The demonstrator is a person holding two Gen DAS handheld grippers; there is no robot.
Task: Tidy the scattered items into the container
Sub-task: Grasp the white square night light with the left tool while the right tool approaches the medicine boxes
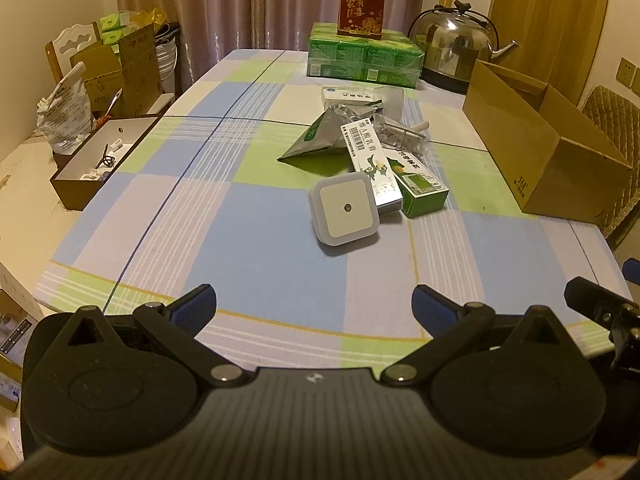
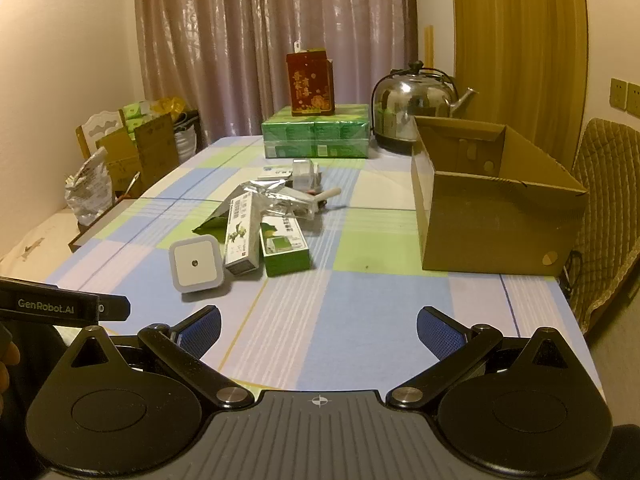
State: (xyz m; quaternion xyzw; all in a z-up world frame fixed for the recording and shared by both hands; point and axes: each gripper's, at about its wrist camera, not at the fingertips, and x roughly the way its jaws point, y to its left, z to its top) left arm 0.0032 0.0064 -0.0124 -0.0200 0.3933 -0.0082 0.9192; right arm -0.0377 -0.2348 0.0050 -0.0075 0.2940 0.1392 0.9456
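A loose pile lies mid-table: a white square night light (image 1: 345,208) (image 2: 196,266), a long white box (image 1: 370,160) (image 2: 240,232), a green box (image 1: 420,180) (image 2: 285,249), a green-and-silver foil pouch (image 1: 316,140) (image 2: 224,216), and clear packets with a small white box behind. An open cardboard box (image 1: 536,140) (image 2: 488,208) stands at the table's right side. My left gripper (image 1: 314,306) hovers open over the near table edge, nothing between its blue pads. My right gripper (image 2: 319,326) is open too, well short of the pile and the cardboard box.
At the far end sit green tissue packs (image 1: 362,56) (image 2: 316,132) topped by a red carton (image 1: 362,2) (image 2: 310,84), beside a steel kettle (image 1: 456,40) (image 2: 416,112). A brown tray (image 1: 100,156) and bags crowd the left edge. A padded chair (image 2: 604,200) stands right.
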